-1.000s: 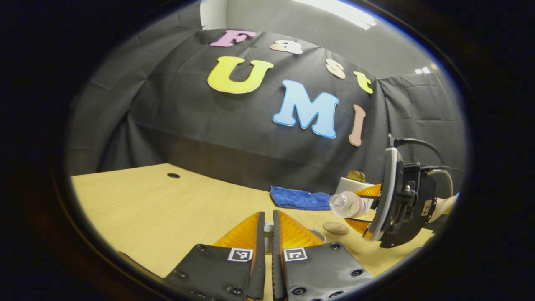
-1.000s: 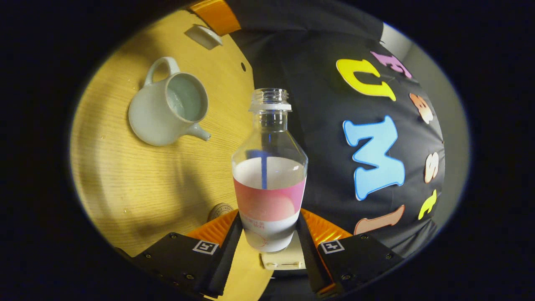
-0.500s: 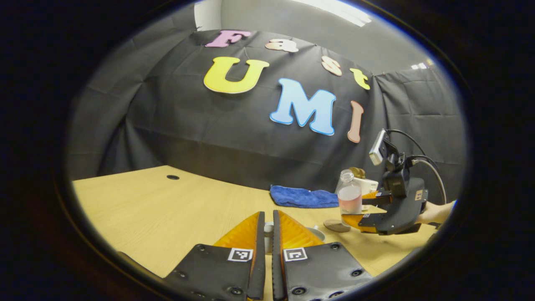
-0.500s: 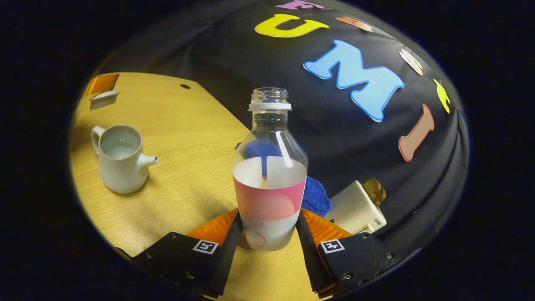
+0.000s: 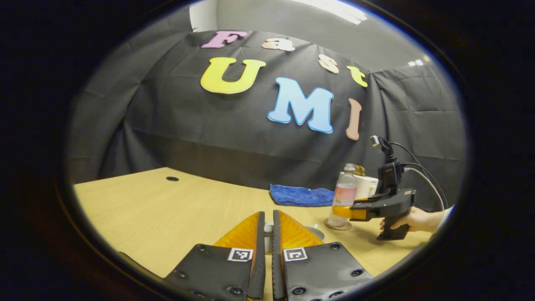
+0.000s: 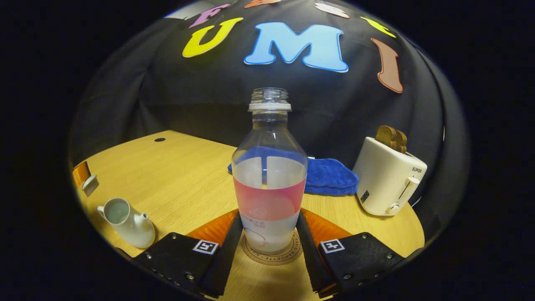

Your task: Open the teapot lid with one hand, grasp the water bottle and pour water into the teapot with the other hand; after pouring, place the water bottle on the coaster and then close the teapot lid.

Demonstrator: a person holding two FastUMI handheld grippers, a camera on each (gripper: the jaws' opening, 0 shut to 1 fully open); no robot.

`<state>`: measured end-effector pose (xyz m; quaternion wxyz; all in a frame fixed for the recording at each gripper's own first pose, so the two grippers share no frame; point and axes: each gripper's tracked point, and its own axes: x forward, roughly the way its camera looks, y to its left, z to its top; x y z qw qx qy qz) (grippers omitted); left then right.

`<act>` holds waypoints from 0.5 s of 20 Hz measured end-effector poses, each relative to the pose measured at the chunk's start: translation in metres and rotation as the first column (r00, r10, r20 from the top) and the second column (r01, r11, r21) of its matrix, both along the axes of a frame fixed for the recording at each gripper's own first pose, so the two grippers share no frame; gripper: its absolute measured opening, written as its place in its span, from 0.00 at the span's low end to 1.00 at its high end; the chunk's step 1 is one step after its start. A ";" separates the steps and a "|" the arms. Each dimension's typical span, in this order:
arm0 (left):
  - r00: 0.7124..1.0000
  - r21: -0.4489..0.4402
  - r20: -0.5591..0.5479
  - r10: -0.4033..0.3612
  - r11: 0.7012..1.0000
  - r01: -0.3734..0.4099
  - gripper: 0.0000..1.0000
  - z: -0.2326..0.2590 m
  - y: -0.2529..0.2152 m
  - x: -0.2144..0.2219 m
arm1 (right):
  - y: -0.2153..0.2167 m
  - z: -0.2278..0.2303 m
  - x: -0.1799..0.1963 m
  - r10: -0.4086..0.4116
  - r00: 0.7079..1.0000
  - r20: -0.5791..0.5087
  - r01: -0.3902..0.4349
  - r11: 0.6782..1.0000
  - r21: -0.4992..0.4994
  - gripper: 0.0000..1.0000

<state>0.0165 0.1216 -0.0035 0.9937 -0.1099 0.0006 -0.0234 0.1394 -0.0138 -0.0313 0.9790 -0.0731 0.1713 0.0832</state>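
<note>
Step in hand: setting the clear plastic water bottle with a pink label band [image 6: 269, 184] upright on the round brown cork coaster [image 6: 271, 253].
Bottle: centred on the coaster, apparently resting on it.
Right hand-held gripper [image 6: 267, 238]: both fingers pressed on the bottle's lower body.
Left hand-held gripper [image 5: 268, 234]: fingers almost together, pinching the small white teapot lid [image 5: 268, 228].
Doing it well: part the fingers evenly and draw straight back, so the bottle isn't tipped.
Teapot: white ceramic teapot [image 6: 127, 221], lidless, on the wooden surface [image 6: 184, 184].
Count: one bottle, one coaster, one teapot, one lid, two grippers.
</note>
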 end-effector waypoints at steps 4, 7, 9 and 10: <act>1.000 -0.001 -0.001 -0.003 1.000 0.003 0.13 0.001 0.000 -0.001 | -0.001 -0.002 0.001 -0.024 1.000 -0.004 0.024 1.000 0.004 0.74; 1.000 0.000 -0.004 -0.004 1.000 0.004 0.13 -0.001 -0.001 0.000 | -0.001 -0.002 0.000 -0.034 0.999 -0.012 0.034 0.999 0.023 0.75; 1.000 0.000 -0.004 -0.004 1.000 0.004 0.13 -0.001 -0.001 0.000 | -0.003 -0.004 0.000 -0.043 0.999 -0.022 0.043 0.998 0.034 0.76; 1.000 0.000 -0.004 -0.004 1.000 0.004 0.13 -0.001 -0.001 0.000 | -0.004 -0.005 0.000 -0.049 0.998 -0.031 0.050 0.998 0.035 0.77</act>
